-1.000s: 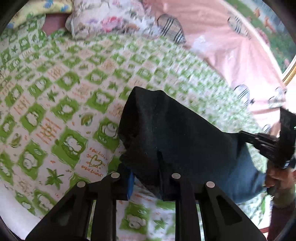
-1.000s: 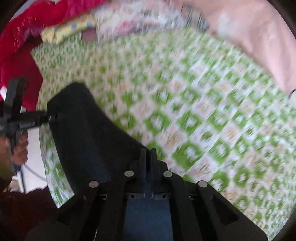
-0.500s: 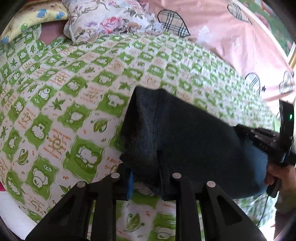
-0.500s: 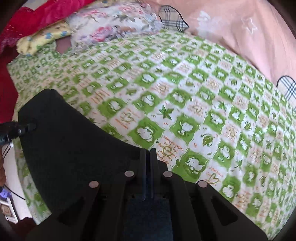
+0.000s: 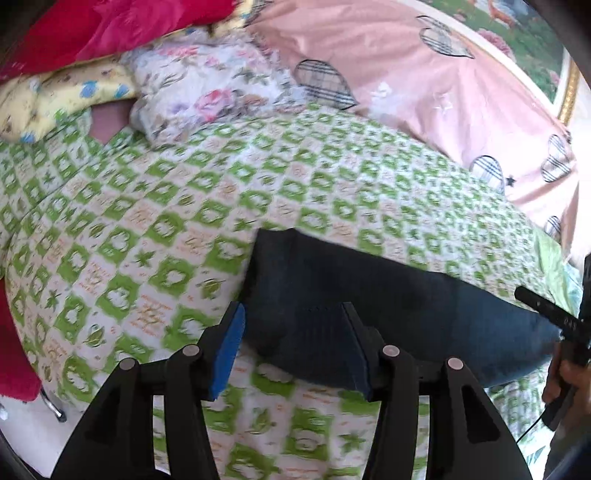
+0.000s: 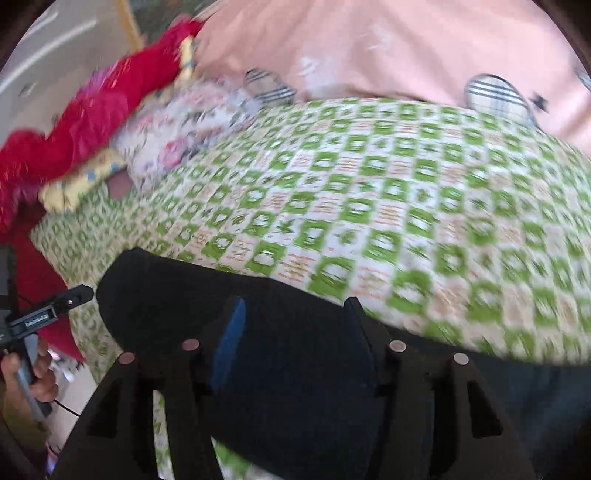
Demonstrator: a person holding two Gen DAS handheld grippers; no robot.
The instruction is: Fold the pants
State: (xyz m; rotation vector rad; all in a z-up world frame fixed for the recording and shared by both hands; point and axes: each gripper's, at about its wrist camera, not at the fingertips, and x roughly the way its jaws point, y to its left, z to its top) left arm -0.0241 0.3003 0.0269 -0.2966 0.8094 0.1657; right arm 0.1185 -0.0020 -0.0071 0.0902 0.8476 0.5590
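The dark blue pants lie as a folded band across the near edge of the bed; they also fill the lower part of the right wrist view. My left gripper is open, its jaws spread just over the pants' left end, holding nothing. My right gripper is open too, jaws spread above the pants' right part. The right gripper shows at the right edge of the left wrist view, and the left gripper at the left edge of the right wrist view.
The bed has a green-and-white patterned sheet. A floral pillow, a yellow pillow and a red blanket lie at the head. A pink quilt with plaid hearts runs along the far side.
Both grippers have opened and let go of the pants, which now rest folded on the sheet. Both grippers have drawn back toward the near bed edge.
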